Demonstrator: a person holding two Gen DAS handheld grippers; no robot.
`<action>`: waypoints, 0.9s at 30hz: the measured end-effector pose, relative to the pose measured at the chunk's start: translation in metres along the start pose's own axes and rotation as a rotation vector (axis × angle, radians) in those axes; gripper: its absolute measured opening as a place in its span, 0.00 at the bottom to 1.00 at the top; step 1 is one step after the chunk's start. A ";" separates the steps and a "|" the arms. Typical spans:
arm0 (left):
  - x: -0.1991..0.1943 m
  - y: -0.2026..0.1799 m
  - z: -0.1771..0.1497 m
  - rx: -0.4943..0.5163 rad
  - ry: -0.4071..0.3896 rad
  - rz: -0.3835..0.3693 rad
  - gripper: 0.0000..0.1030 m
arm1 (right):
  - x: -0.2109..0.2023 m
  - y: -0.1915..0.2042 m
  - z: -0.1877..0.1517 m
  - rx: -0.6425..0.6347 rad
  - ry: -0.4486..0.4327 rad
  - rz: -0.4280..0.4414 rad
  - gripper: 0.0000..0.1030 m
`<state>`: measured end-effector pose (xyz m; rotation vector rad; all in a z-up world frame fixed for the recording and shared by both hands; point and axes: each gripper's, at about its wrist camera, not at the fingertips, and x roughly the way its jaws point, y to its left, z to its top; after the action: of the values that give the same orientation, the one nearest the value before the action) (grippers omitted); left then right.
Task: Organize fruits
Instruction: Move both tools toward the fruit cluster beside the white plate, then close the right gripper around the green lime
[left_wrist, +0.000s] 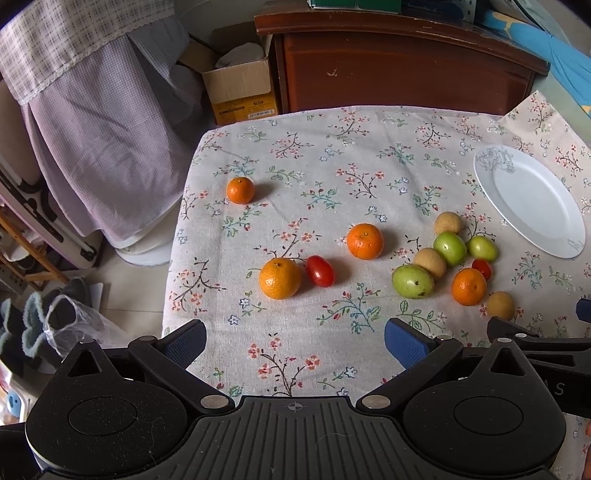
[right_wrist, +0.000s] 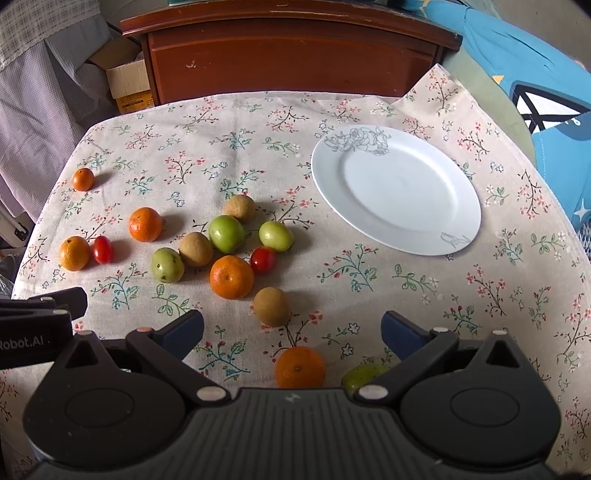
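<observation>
Ribbed black right tongs (right_wrist: 291, 328) spread wide, round dimpled orange (right_wrist: 300, 367), glossy white plate (right_wrist: 458, 192)

Two matte black plastic grippers: left gripper (left_wrist: 295, 341), right gripper (right_wrist: 291, 332). Blue textured pads (left_wrist: 404, 345) on each finger, silver round rivets at the pivots, ribbed grey centre plate, round black discs either side, white "Robot.AI" lettering.
</observation>
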<state>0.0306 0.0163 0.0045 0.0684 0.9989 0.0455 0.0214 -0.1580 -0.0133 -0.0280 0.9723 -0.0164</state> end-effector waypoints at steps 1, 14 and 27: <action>0.000 -0.001 0.000 0.001 0.000 -0.004 1.00 | 0.000 0.000 -0.001 0.001 0.001 -0.001 0.98; -0.003 -0.014 -0.004 0.033 -0.007 -0.048 1.00 | 0.000 -0.014 -0.008 0.017 -0.009 0.016 0.95; -0.005 -0.017 -0.005 0.040 -0.027 -0.077 1.00 | -0.016 -0.060 -0.021 0.053 -0.062 0.162 0.95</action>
<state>0.0242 -0.0005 0.0045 0.0671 0.9744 -0.0459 -0.0047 -0.2182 -0.0103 0.0987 0.9089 0.1073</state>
